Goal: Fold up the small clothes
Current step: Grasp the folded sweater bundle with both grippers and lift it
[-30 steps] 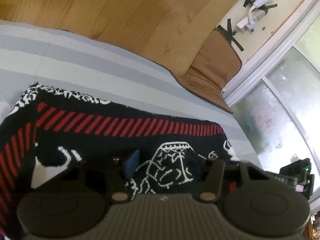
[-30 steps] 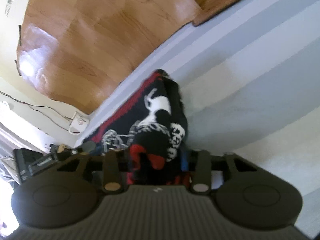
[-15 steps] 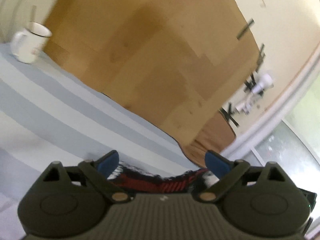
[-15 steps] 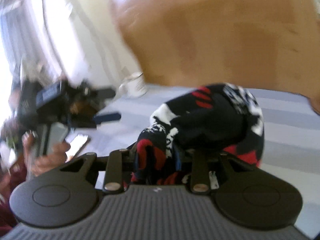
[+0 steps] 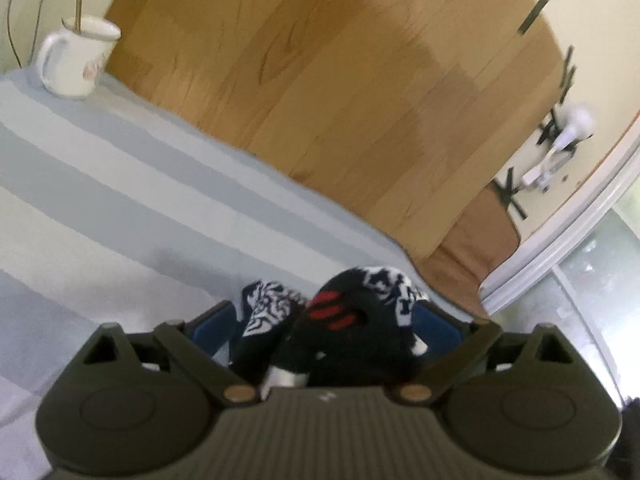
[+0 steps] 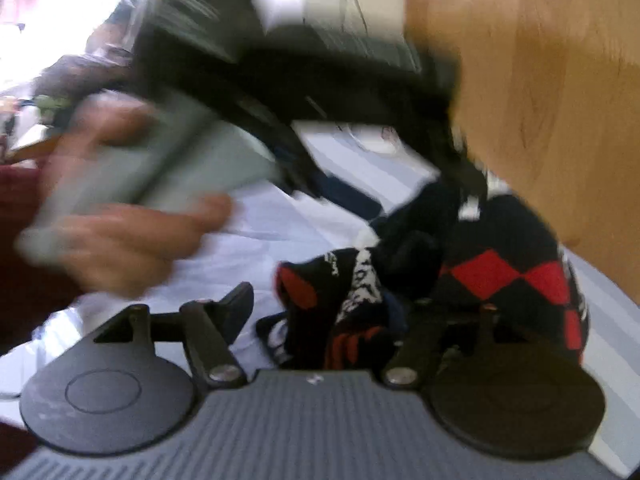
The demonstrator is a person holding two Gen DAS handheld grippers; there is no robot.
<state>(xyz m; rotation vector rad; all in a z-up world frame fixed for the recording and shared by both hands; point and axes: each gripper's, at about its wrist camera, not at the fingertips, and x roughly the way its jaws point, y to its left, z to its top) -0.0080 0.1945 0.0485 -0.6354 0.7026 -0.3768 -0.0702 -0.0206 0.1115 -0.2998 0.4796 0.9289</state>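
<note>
Over the striped sheet, I see the bunched garment sitting between my left gripper's spread jaws, while my right gripper, jaws also apart, crowds its other side.

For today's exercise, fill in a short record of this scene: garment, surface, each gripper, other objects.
garment: black, red and white patterned knit, bunched up
surface: grey-striped cloth
left gripper: open, knit between its fingers
right gripper: open, knit between its fingers; view blurred
other objects: white mug at the cloth's far edge
</note>
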